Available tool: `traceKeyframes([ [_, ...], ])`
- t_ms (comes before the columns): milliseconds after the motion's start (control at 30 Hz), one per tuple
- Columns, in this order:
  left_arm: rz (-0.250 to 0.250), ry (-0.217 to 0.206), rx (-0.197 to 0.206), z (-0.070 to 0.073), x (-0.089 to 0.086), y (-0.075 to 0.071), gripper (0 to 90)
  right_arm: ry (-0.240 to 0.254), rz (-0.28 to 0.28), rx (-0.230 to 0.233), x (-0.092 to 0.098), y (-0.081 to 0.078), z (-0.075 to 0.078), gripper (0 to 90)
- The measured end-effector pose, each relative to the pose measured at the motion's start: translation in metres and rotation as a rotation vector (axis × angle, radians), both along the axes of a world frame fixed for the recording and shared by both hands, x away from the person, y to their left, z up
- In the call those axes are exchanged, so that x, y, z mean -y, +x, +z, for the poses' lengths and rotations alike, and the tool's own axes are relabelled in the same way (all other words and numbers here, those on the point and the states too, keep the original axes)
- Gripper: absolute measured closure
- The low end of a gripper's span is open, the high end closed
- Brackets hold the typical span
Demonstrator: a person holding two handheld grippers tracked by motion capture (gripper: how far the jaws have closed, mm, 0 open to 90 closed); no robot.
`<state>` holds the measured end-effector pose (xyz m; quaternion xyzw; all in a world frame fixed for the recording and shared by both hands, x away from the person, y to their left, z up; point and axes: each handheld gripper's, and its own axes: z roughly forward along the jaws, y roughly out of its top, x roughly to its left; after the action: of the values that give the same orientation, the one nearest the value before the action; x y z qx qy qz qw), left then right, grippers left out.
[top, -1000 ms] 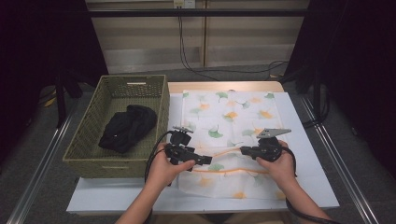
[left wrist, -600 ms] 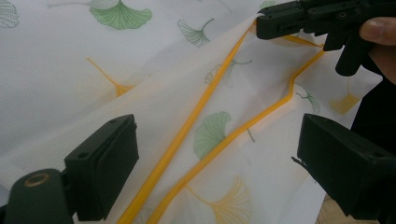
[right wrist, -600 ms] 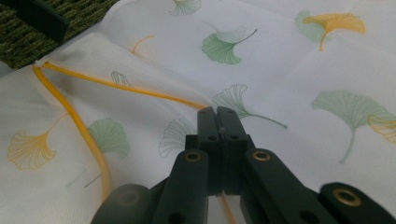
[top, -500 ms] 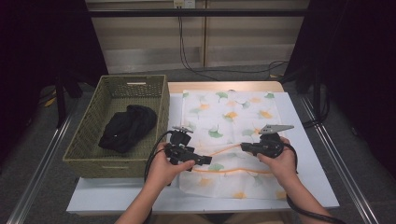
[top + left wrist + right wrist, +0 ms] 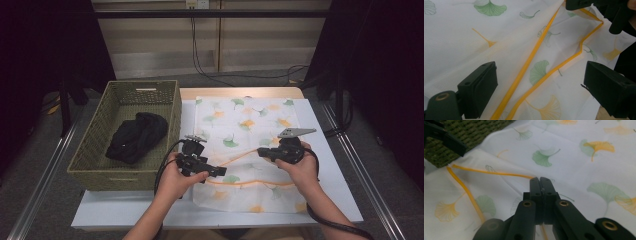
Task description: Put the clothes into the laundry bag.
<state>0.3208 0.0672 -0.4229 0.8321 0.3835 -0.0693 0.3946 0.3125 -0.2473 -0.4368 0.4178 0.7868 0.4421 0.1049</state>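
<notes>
Cloth edge point(image 5: 499, 173) vanishes between closed right hand-held gripper point(image 5: 540, 181).

The basket point(image 5: 100, 150) walls off the table's left side, its near right corner just beside the left gripper point(image 5: 220, 171). Far across the bag point(image 5: 245, 120) the surface lies flat and open. Right of the right gripper point(image 5: 260, 151), bare table point(image 5: 330, 170) gives passage.

Black garment point(image 5: 136, 137) lies inside green basket point(image 5: 95, 150).

Both tools point(image 5: 218, 171) point(image 5: 262, 152) over leaf-print bag point(image 5: 245, 120)
</notes>
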Motion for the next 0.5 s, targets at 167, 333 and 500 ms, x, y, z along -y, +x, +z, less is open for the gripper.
traceKeyframes([
  [167,0.004,-0.002,0.003,0.001,0.0,0.0,11.3,0.003,-0.005,0.003,0.0,0.003,0.005,90.0],
  [333,0.001,-0.002,0.006,0.002,0.0,0.0,11.2,0.009,-0.002,0.008,-0.001,0.006,0.011,90.0],
  [500,-0.002,-0.002,0.009,0.002,0.0,0.0,11.2,0.019,0.0,0.014,0.0,0.009,0.016,90.0],
])
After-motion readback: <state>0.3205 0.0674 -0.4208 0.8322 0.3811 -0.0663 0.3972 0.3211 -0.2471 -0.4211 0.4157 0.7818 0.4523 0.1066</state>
